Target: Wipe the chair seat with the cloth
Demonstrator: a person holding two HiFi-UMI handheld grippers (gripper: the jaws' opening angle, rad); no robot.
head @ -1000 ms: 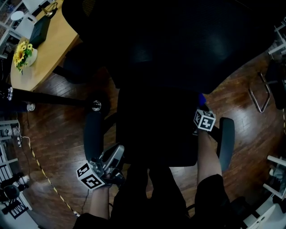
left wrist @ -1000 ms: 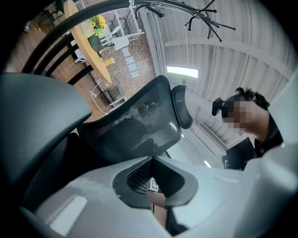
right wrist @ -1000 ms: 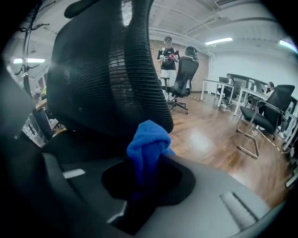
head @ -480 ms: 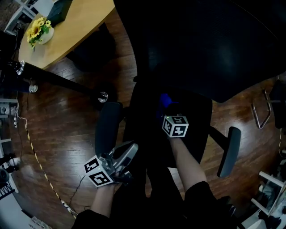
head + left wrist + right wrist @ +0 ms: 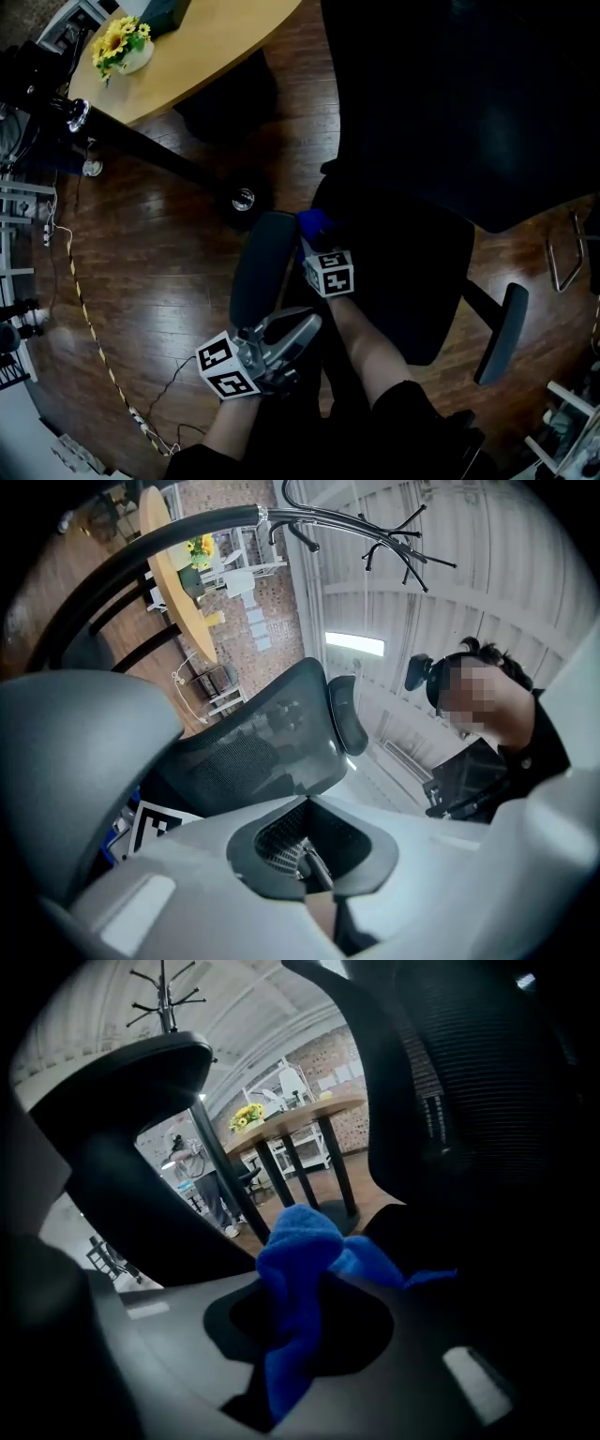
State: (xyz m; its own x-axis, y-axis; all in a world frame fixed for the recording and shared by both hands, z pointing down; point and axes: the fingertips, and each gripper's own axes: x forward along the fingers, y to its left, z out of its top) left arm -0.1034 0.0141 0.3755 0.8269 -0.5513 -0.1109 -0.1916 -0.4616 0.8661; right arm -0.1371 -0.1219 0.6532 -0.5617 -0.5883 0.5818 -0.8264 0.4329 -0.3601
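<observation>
The right claw (image 5: 302, 1321) is pinching the blue cloth (image 5: 298, 1241), which is bunching out of its jaws at the left edge of the chair seat (image 5: 412, 272), just beside the armrest (image 5: 262, 267). The seat is showing so dark that it is hard to tell where the cloth is meeting it. The left claw (image 5: 309, 855) is pressing together on nothing, hanging near the armrest's front end. A desk (image 5: 216, 42) with flowers (image 5: 117, 42) is standing well apart.
</observation>
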